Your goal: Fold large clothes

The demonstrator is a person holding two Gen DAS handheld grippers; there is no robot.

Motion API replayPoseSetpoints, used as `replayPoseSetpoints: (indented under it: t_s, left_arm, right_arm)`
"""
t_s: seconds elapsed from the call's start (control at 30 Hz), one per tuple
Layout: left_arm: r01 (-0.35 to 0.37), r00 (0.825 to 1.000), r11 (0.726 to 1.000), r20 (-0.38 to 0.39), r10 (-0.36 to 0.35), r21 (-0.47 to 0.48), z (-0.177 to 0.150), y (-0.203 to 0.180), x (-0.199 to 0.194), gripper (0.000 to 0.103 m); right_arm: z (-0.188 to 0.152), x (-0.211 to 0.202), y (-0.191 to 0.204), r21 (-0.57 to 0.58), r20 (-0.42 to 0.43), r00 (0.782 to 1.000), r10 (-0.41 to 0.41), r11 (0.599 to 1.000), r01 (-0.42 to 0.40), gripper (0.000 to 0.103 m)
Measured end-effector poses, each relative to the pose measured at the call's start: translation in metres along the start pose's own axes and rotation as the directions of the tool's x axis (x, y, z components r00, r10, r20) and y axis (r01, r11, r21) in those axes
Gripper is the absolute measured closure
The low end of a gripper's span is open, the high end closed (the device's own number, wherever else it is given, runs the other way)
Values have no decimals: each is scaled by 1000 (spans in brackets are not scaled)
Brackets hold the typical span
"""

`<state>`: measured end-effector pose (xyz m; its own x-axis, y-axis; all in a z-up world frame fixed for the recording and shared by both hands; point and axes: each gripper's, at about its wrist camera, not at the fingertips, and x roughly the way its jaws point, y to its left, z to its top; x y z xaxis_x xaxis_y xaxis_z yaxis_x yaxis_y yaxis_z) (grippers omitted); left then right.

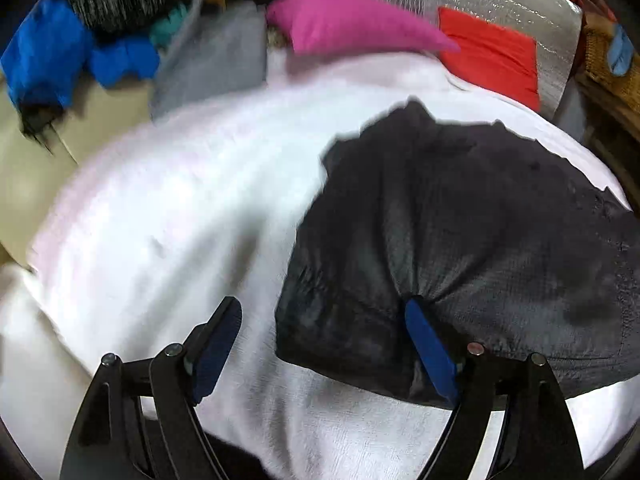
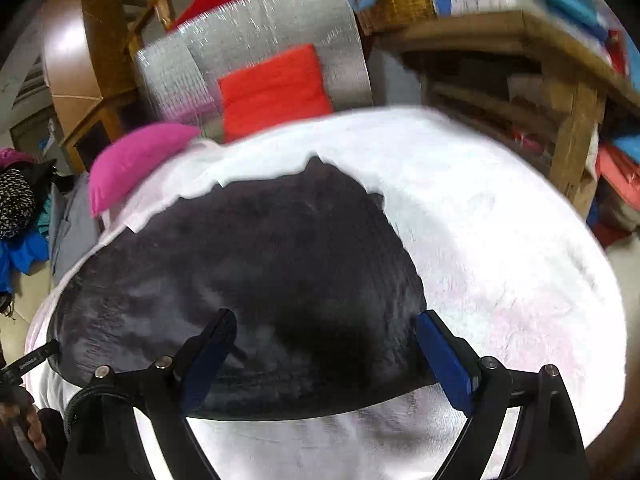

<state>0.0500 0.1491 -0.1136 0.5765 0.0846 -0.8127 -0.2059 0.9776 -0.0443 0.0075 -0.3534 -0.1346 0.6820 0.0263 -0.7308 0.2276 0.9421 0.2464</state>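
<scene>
On fluffy white blanket [image 1: 160,208]: rumpled black garment [image 1: 460,240], coarse grid weave

Left claw [image 1: 324,344] and right claw [image 2: 326,354] both gape wide.

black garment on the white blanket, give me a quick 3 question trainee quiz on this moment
1. True or false: both claws are open.
2. Which claw, left claw or right claw, has one finger pressing into the black garment so it puckers?
3. What lies directly under the garment? A) white blanket B) pink pillow C) red cushion

Key: 1 true; 2 left claw; 3 A
</scene>
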Motion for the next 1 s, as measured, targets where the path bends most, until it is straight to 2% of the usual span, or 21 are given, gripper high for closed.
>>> replayPoseSetpoints:
  t_s: [0.03, 0.1, 0.2, 0.27, 0.33, 0.47, 0.53, 0.57, 0.6, 0.63, 0.67, 0.7, 0.77, 0.93, 0.97, 1.0]
  left_arm:
    - [18, 1000, 1000, -2, -18, -15, 0, 3, -1, 18]
    - [37, 999, 999, 5, -36, -26, 4, 8, -11, 19]
    - [108, 992, 994, 64, -107, -8, 21, 10, -31, 19]
    - [155, 986, 988, 66, -156, 20, 40, 10, -31, 19]
    - [223, 974, 974, 33, -224, 41, 60, 6, -20, 19]
    - [315, 947, 949, -70, -313, 25, 88, -2, 16, 19]
    - [362, 926, 932, -114, -361, -8, 102, -8, 35, 19]
    - [367, 922, 930, -127, -367, -20, 106, -8, 43, 19]
    - [343, 929, 939, -143, -342, -16, 109, -11, 51, 36]
    - [296, 940, 955, -173, -295, -19, 108, -13, 61, 55]
    - [290, 935, 956, -201, -292, -40, 106, -10, 69, 59]
    - [301, 928, 950, -204, -312, -81, 104, -5, 77, 60]
    - [312, 925, 943, -188, -330, -120, 102, 2, 82, 62]
    - [277, 940, 955, -176, -293, -109, 99, -5, 80, 63]
    - [273, 941, 955, -175, -289, -114, 100, -7, 80, 62]
    - [266, 944, 958, -171, -282, -111, 100, -7, 79, 61]
  right_arm:
    - [0, 6, -9, 49, -31, 999, 23, 999, -22, 10]
    - [8, -5, -19, 119, -5, 996, 89, 989, -87, 10]
    - [32, -27, -24, 110, 58, 987, 149, 982, -155, 10]
    - [51, -28, -27, 103, 60, 985, 164, 980, -170, 10]
    - [78, -5, -32, 106, -17, 973, 231, 968, -228, 10]
    - [109, 47, -44, 174, -109, 955, 276, 951, -255, 10]
    - [120, 72, -45, 230, -150, 933, 329, 929, -290, 10]
    - [121, 78, -45, 241, -158, 924, 347, 922, -305, 10]
    - [124, 87, -38, 236, -180, 906, 383, 911, -338, 20]
    - [123, 92, -28, 199, -218, 901, 374, 921, -334, 41]
    - [123, 95, -21, 159, -243, 912, 331, 941, -300, 75]
    - [121, 98, -15, 116, -254, 919, 300, 953, -279, 82]
    - [117, 108, -24, 162, -256, 923, 289, 954, -254, 83]
    - [111, 116, -24, 210, -238, 926, 291, 947, -244, 82]
    - [110, 114, -24, 216, -236, 928, 290, 946, -241, 79]
    - [109, 111, -27, 223, -230, 933, 276, 948, -226, 64]
